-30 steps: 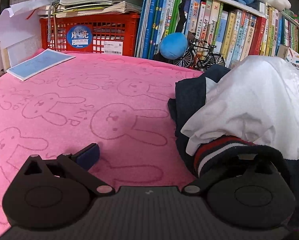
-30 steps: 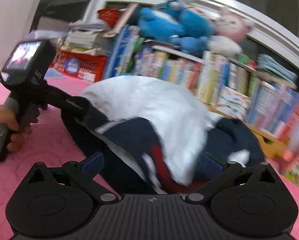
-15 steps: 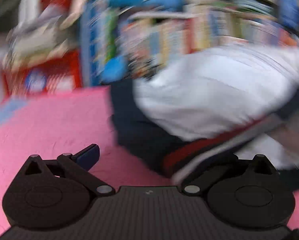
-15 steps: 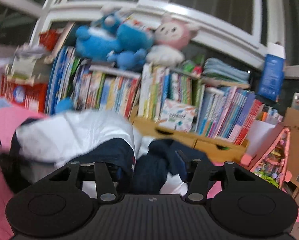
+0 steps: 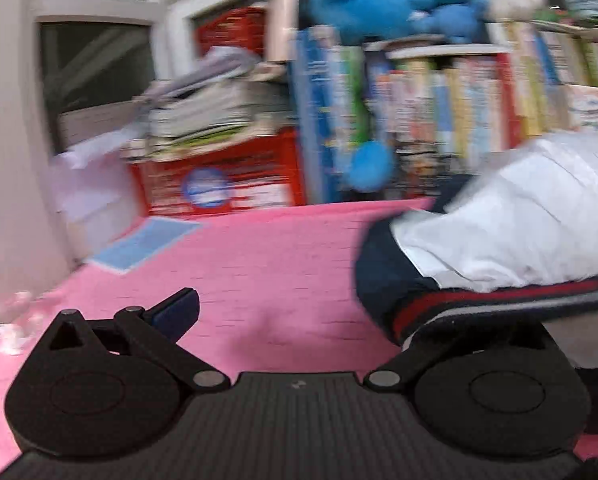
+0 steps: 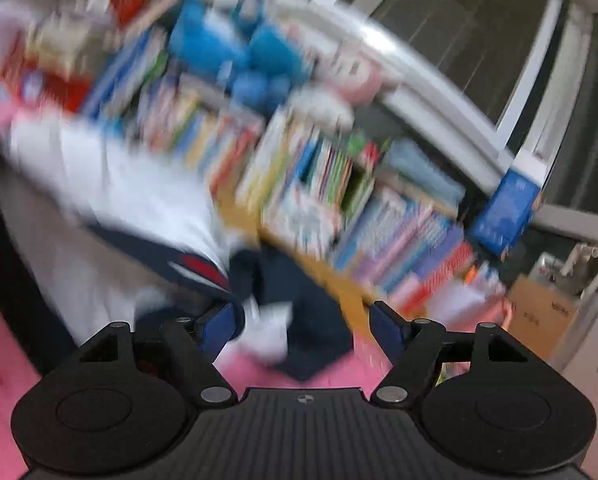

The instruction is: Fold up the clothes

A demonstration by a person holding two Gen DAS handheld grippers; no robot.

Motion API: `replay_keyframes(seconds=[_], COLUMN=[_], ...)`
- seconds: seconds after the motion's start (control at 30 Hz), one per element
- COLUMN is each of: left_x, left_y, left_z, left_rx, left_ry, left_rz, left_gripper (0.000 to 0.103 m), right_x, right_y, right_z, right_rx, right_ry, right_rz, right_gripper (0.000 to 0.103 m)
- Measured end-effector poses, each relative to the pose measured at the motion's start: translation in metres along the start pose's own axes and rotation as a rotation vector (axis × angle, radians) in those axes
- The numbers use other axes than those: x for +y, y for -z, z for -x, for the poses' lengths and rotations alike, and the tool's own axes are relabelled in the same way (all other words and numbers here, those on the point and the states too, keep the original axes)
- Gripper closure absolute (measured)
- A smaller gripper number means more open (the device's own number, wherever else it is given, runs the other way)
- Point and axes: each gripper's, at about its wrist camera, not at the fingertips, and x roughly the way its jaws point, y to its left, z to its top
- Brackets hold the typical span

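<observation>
Both views have swung since a second ago. In the left wrist view the garment [image 5: 511, 240], a white and navy jacket with a red-striped hem, sat at the right of the frame with a toy bicycle behind it; now it lies at the right edge on the pink cloth [image 5: 267, 256] and a window fills the upper left. The left gripper [image 5: 299, 308] shows its left finger standing clear over bare cloth, while the striped hem drapes over the right finger and hides it, so whether it grips cannot be told. In the right wrist view, heavily blurred, the left gripper and the hand holding it have left the frame. The right gripper [image 6: 305, 326] has narrowed from its widest and has just been opening again; navy and white cloth hangs between the fingers, touching neither pad clearly.

The red crate [image 5: 223, 184] at centre left carries a pile of papers [image 5: 215, 116] on top; its inside cannot be seen.
</observation>
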Motion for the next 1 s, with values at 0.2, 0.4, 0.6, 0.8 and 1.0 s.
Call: replay_keyframes(seconds=[0.2, 0.4, 0.6, 0.8, 1.0], left_x=[0.049, 0.019, 0.021, 0.023, -0.007], left_y=[-0.023, -0.036, -0.042, -0.020, -0.009], left_z=[0.009, 0.018, 0.013, 0.006, 0.050], left_rx=[0.034, -0.004, -0.006, -0.019, -0.149], left_ry=[0.000, -0.064, -0.065, -0.064, -0.029], left_rz=[0.143, -0.001, -0.026, -0.079, -0.238], left_gripper=[0.000, 0.000, 0.000, 0.000, 0.000], right_x=[-0.040, 0.017, 0.097, 0.064, 0.001], right_y=[0.021, 0.004, -0.027, -0.013, 0.012], right_z=[-0.002, 0.056, 0.019, -0.011, 0.020], right_rx=[0.068, -0.125, -0.060, -0.059, -0.127], right_ry=[0.012, -0.440, -0.441, -0.189, -0.078], right_rz=[-0.198, -0.144, 0.011, 0.043, 0.065], right_gripper=[0.045, 0.028, 0.089, 0.071, 0.051])
